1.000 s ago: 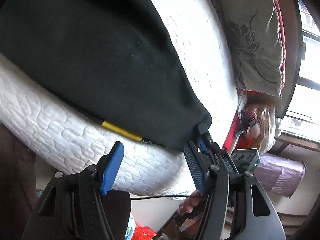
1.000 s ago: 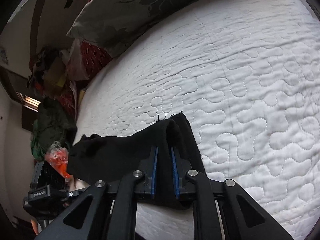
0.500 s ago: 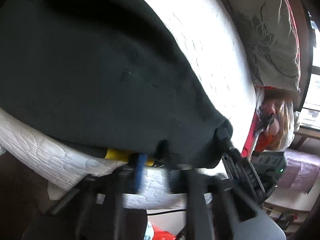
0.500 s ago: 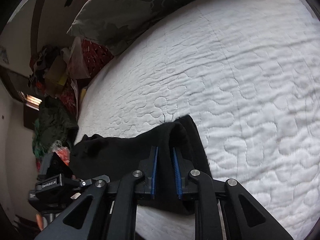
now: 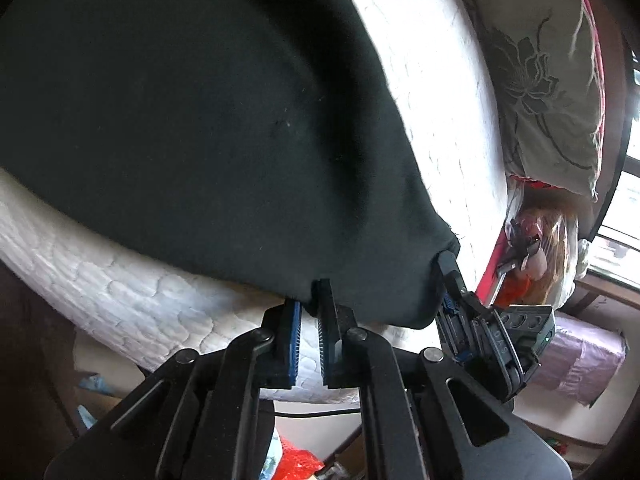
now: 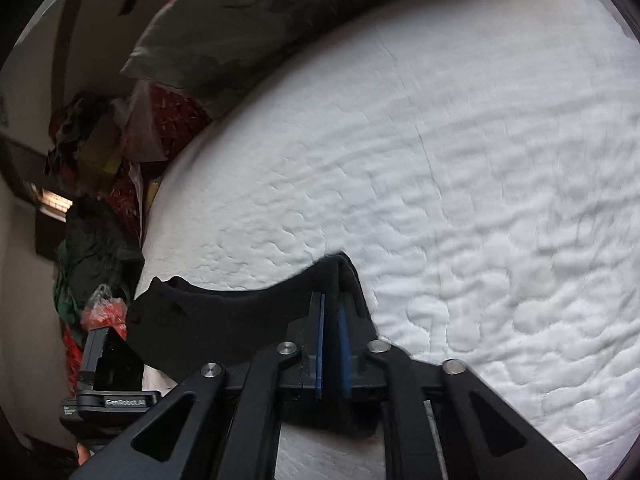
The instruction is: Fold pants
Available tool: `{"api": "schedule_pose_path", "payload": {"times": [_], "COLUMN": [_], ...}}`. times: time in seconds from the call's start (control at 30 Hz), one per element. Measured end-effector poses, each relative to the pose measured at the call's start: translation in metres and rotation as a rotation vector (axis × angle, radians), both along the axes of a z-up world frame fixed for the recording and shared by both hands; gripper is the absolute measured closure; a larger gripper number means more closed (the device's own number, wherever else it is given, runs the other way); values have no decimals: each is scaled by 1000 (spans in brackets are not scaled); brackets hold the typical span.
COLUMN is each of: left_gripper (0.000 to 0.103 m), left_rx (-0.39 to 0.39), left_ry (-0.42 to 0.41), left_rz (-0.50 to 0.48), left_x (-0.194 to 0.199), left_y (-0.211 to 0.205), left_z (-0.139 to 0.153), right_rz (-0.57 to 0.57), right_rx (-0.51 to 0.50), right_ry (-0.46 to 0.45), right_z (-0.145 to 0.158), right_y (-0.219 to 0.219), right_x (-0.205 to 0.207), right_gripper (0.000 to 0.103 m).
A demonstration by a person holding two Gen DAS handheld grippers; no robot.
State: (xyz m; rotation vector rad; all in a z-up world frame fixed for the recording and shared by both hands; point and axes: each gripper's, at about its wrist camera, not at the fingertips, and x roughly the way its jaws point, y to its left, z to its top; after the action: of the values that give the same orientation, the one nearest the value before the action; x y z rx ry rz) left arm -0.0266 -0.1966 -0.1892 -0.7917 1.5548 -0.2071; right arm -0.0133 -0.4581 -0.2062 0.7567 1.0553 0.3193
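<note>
The black pants [image 5: 192,120] lie on a white quilted mattress [image 5: 452,92] and fill most of the left wrist view. My left gripper [image 5: 308,312] is shut on the pants' near edge at the mattress side. My right gripper [image 6: 330,320] is shut on a corner of the pants [image 6: 224,320] and holds it a little above the mattress [image 6: 460,180]. The right gripper also shows in the left wrist view [image 5: 452,280], clamped on the pants' corner just right of my left gripper. The left gripper's body [image 6: 108,380] shows at the lower left of the right wrist view.
A grey floral pillow [image 5: 544,80] lies at the head of the bed, also in the right wrist view [image 6: 248,28]. Bags and clutter [image 5: 536,256] sit beside the bed near a window. Dark clothes and red bags [image 6: 92,256] pile up by the wall.
My left gripper was open below the pants' edge; it has moved up and shut on the edge. My right gripper has kept its hold and lifted the corner a little.
</note>
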Motion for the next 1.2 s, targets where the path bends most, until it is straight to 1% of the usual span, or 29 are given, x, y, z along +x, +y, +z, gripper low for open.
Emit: {"api": "schedule_pose_path", "payload": {"times": [0.03, 0.07, 0.13, 0.17, 0.2, 0.23, 0.33, 0.47, 0.57, 0.7, 0.73, 0.77, 0.87, 0.93, 1.0, 1.07, 1.2], "left_gripper": [94, 90, 80, 69, 62, 61, 61, 61, 61, 61, 60, 56, 56, 56, 56, 56, 55], "left_rx": [10, 9, -9, -16, -28, -48, -76, -73, -84, -90, -86, -86, -56, -54, -76, -117, -144], "left_ry": [-4, -10, -25, -25, -21, -12, 12, 5, 3, -6, -6, -11, -38, -49, -39, -12, 30], "left_rz": [-3, -3, -5, -2, 7, 13, 9, 9, 37, 72, 87, 105, 142, 171, 201, 217, 241], "left_x": [-4, -7, -16, -19, -21, -22, -19, -19, -12, -5, -5, -7, -15, -20, -25, -26, -16], "left_y": [2, 2, 3, 2, 0, -2, -12, -22, -29, -38, -39, -42, -44, -45, -41, -42, -45], "left_z": [4, 9, 13, 11, 9, 4, -7, -11, -16, -21, -22, -22, -17, -16, -19, -23, -30], "right_rz": [-5, -10, -34, -48, -62, -71, -93, -134, -151, -155, -153, -151, -148, -153, -146, -129, -49], "right_rx": [16, 37, 76, 90, 101, 112, 155, 234, 282, 310, 314, 319, 343, 361, 369, 364, 372], "right_ry": [-4, -8, -30, -39, -35, -25, 9, 39, 43, 47, 48, 51, 56, 65, 74, 80, 103], "right_z": [1, 3, 8, 10, 9, 6, -9, -26, -33, -35, -35, -36, -37, -37, -38, -38, -39], "right_y": [-2, -6, -18, -25, -31, -36, -44, -48, -49, -48, -48, -48, -47, -46, -45, -43, -36], "right_x": [-2, -5, -12, -17, -21, -26, -38, -47, -47, -44, -43, -41, -36, -31, -24, -16, 8], "right_gripper": [93, 91, 84, 75, 65, 62, 62, 62, 62, 59, 58, 58, 57, 57, 57, 57, 55]}}
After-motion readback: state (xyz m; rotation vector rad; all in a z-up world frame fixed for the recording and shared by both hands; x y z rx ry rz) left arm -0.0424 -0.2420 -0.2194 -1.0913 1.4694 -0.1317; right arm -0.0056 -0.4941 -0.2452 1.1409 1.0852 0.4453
